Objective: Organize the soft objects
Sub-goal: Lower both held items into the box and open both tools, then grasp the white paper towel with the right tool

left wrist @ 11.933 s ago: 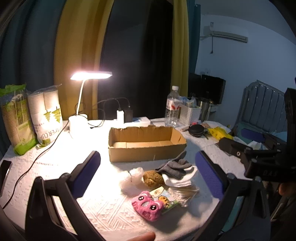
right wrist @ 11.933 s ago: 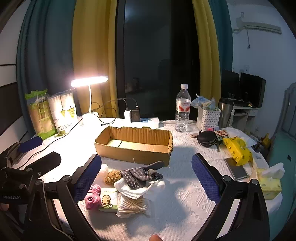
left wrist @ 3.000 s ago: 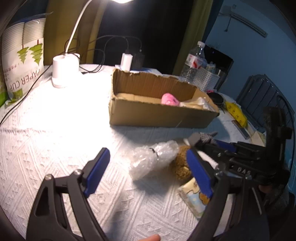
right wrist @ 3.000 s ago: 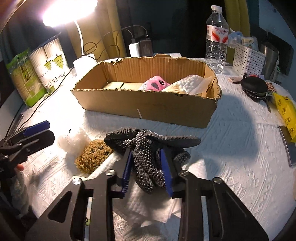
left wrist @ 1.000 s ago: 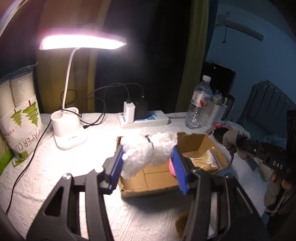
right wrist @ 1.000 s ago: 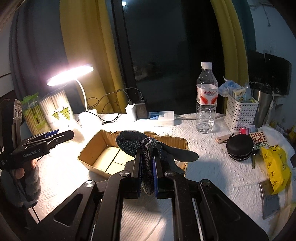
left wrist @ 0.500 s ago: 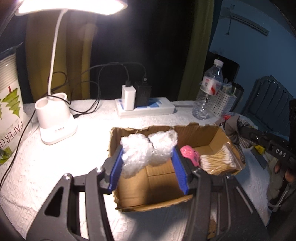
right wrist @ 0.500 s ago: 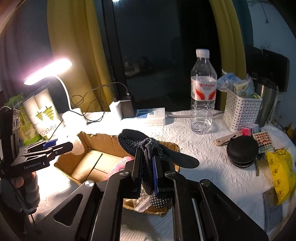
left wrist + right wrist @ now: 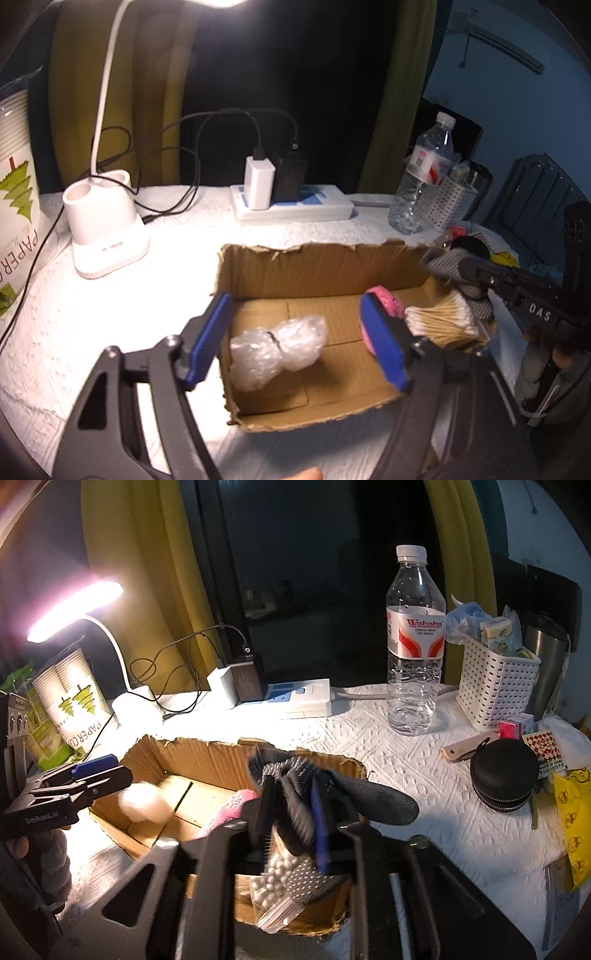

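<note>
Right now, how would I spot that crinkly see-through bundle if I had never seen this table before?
Find the open brown cardboard box in the middle of the white-covered table, in front of the white desk lamp base. On the box floor at its left end lies the clear bubble-wrap bundle. Unlike the pink plush toy and packet of cotton swabs to its right, it is translucent, colourless and pinched in the middle.

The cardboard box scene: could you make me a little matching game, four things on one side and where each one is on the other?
Things:
1. bubble wrap
2. gloves
3. cotton swabs
4. water bottle

Places:
A. standing on the table behind the box
B. clamped in the right hand-held gripper
C. loose on the box floor, between the open fingers of the left hand-held gripper
D. bundled at the box's right end

Pairs: 1-C, 2-B, 3-D, 4-A
</note>
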